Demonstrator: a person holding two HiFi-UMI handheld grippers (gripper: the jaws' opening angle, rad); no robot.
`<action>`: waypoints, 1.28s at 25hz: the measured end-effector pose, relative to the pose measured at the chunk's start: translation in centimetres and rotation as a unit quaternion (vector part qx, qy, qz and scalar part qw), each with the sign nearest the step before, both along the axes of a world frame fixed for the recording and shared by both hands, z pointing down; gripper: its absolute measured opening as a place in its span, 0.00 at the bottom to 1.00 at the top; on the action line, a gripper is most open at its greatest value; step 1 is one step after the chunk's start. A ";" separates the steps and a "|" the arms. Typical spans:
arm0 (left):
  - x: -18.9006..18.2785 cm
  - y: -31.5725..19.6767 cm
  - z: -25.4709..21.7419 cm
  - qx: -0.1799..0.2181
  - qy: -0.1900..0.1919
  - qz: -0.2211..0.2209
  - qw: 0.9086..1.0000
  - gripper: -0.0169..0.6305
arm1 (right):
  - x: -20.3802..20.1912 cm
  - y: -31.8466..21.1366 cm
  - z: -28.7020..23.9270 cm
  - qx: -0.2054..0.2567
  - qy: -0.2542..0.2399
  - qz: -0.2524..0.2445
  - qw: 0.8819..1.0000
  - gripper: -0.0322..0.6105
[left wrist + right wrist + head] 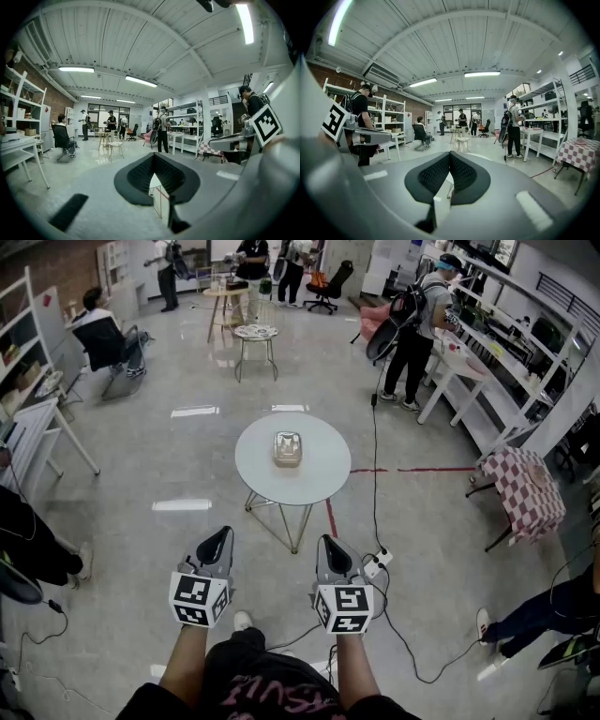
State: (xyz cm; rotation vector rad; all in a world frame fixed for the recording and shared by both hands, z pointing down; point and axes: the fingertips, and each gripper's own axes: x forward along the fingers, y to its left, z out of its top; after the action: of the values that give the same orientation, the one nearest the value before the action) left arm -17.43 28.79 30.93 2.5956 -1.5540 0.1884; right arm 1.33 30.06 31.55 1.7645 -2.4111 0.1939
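Observation:
A round white table [323,474] on thin metal legs stands on the grey floor ahead of me. A small pale rectangular container [288,448] rests near its middle. My left gripper [218,538] and right gripper [328,545] are held side by side in the air, well short of the table's near edge. In the left gripper view the black pads of the left gripper [153,157] meet at their tips with nothing between them. The right gripper [450,154] looks the same, with tips together and empty. Part of the table [479,155] shows just beyond the right jaws.
A white power strip [378,563] and its black cable lie on the floor right of the table. A table with a checked cloth [530,488] stands at the right, white benches [469,367] behind it. Several people stand or sit around the room; one person [28,545] is close at the left.

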 end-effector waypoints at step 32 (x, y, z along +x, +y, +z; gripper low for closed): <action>-4.9 -12.1 1.4 -0.015 0.029 0.047 0.998 0.02 | -4.4 -10.9 -1.5 0.029 0.030 0.059 0.997 0.05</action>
State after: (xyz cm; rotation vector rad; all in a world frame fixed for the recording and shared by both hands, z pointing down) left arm -22.29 16.73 32.35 2.6273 -1.4007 0.1415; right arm -3.07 19.16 30.02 1.9096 -2.2953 0.0833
